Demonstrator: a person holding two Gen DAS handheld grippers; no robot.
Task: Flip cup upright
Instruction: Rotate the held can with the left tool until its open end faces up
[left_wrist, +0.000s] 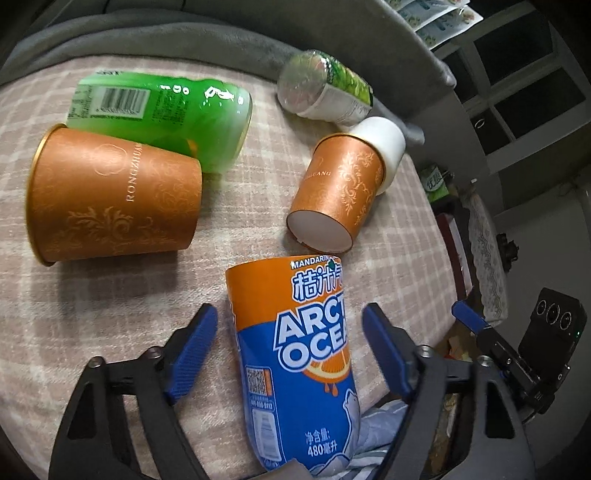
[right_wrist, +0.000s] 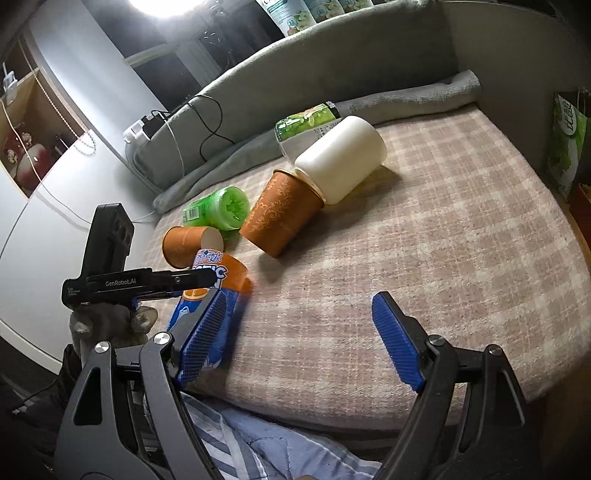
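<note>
An orange-and-blue "Arctic Ocean" cup (left_wrist: 299, 354) lies on its side on the checked blanket (left_wrist: 110, 295), between the open blue fingers of my left gripper (left_wrist: 290, 328), which do not touch it. It also shows in the right wrist view (right_wrist: 218, 291). Two orange paper cups lie on their sides: one at the left (left_wrist: 114, 195), one in the middle (left_wrist: 336, 192) with a white cup (left_wrist: 384, 147) at its mouth. My right gripper (right_wrist: 299, 325) is open and empty over the blanket near the front edge.
A green cup (left_wrist: 166, 118) lies behind the left orange cup. A clear bottle with a green label (left_wrist: 325, 88) lies at the back by the grey folded blanket (right_wrist: 406, 96). The bed edge (right_wrist: 332, 417) drops off in front, with striped cloth (right_wrist: 258, 450) below.
</note>
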